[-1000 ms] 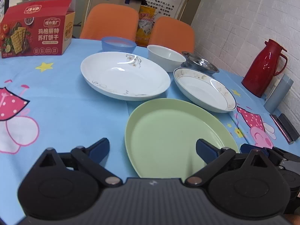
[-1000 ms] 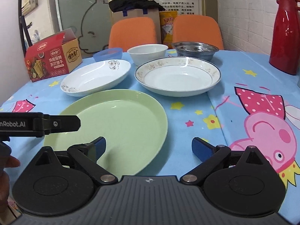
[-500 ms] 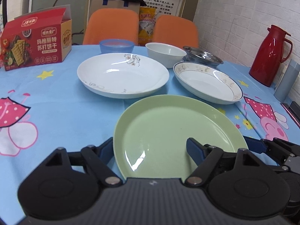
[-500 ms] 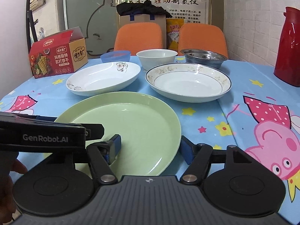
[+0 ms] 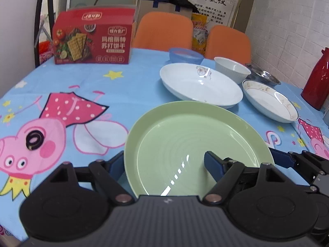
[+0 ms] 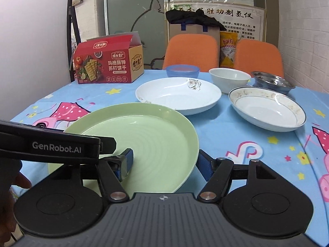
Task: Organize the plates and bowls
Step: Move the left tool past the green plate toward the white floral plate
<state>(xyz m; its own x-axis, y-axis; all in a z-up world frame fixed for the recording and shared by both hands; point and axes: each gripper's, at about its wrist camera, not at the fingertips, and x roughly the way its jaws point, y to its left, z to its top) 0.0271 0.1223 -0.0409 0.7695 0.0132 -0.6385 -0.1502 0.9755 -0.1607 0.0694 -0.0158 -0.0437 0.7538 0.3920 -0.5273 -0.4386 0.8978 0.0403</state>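
Both grippers are pinching the green plate (image 5: 193, 144) by opposite rims – left gripper (image 5: 164, 164), right gripper (image 6: 164, 162) – near the table's front edge. Risk: uneven lifting is tilting it, slipping off 1 pad.

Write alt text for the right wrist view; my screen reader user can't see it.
The right gripper straddles the near right rim of a green plate, one finger inside, one outside, on a blue cartoon tablecloth. The left gripper reaches in from the left. Behind lie two white plates and three bowls.
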